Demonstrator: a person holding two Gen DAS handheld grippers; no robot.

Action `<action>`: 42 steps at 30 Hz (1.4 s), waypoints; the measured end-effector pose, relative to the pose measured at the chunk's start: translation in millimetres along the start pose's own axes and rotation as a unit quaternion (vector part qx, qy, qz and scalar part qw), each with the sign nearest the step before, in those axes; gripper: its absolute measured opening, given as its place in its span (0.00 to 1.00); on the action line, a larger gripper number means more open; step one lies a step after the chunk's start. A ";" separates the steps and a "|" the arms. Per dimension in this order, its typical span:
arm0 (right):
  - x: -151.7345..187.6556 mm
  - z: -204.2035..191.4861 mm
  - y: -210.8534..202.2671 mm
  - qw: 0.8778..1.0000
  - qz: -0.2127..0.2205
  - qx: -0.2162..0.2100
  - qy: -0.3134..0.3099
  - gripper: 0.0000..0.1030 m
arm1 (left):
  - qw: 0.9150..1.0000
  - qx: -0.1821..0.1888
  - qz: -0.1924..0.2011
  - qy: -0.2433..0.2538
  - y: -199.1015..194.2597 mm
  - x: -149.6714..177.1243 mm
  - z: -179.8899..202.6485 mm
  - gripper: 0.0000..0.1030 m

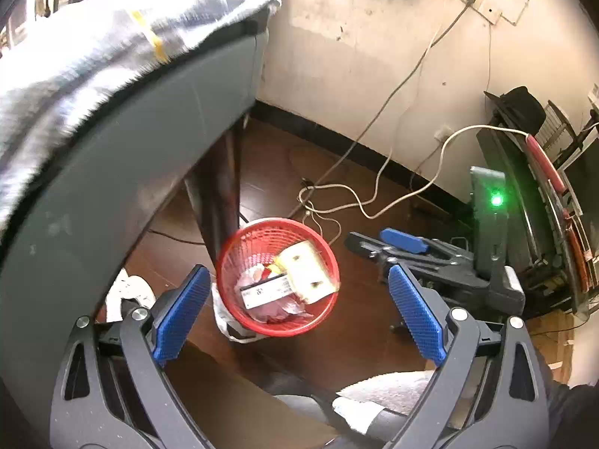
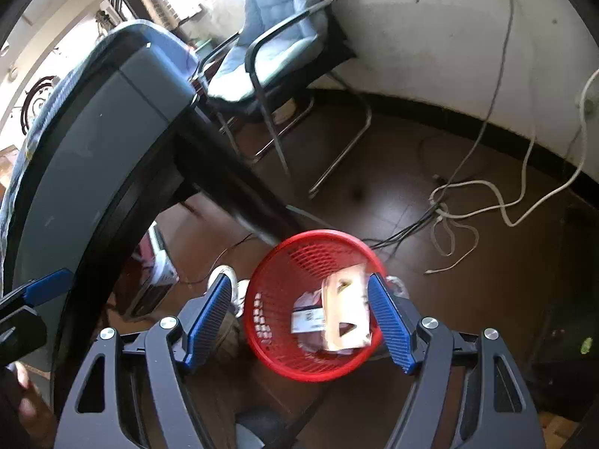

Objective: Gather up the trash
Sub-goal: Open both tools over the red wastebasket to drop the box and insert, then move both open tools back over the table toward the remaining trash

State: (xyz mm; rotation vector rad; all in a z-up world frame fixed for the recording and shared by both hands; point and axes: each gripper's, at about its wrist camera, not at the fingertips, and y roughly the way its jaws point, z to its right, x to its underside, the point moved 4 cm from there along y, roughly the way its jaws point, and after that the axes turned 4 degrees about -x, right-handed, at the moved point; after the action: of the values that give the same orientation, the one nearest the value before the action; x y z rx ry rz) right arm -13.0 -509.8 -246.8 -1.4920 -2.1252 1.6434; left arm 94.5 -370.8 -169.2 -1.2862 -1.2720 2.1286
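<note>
Red mesh basket [image 1: 277,276] stood on the brown floor beside the table leg, holding a pale card [image 1: 307,274] and wrappers; the left gripper [image 1: 299,312] hung above it, jaws wide, empty. Right wrist view: the right gripper [image 2: 299,321] hovered over the basket [image 2: 284,292], jaws apart, gripping nothing; the card [image 2: 346,310] was blurred.

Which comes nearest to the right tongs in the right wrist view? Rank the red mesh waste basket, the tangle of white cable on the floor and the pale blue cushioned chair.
1. Red mesh waste basket: on the floor just ahead of the right tongs.
2. Tangle of white cable: farther right, on the dark floor.
3. Pale blue cushioned chair: farthest, by the wall at the top.
</note>
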 end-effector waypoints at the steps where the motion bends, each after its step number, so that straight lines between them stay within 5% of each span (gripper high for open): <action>1: 0.3 2.0 -4.1 1.000 0.005 0.004 0.003 0.72 | 1.000 -0.001 0.003 0.000 -2.5 -0.1 -0.4 0.90; 9: -3.2 -2.6 -41.3 0.999 0.043 0.018 0.005 0.72 | 0.999 -0.011 0.032 -0.007 -36.9 4.5 -4.6 0.90; 22: -4.2 -99.6 -105.5 0.986 0.113 0.027 -0.118 0.87 | 0.992 -0.048 0.115 -0.019 -128.3 23.6 -15.6 0.93; 26: -7.6 -119.2 -123.8 0.982 0.140 0.019 -0.126 0.87 | 0.983 -0.084 0.164 -0.027 -162.4 25.7 -29.0 0.93; 32: -30.7 -155.1 -157.1 0.975 0.184 -0.001 -0.127 0.89 | 0.980 -0.043 0.185 -0.058 -197.5 13.7 -53.5 0.93; 36: -32.7 -170.8 -171.8 0.968 0.213 -0.013 -0.132 0.95 | 0.972 -0.100 0.202 -0.065 -215.2 11.3 -74.2 0.93; 42: -14.1 -160.8 -129.7 0.982 0.134 0.026 -0.133 0.94 | 0.967 -0.110 0.180 -0.141 -214.8 43.9 -118.6 0.93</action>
State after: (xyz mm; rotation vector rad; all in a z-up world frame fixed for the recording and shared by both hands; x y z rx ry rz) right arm 3.1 -400.8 -71.5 -1.6893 -2.0533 2.0818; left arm 138.9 -164.8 -36.0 -1.4333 -1.5212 2.5567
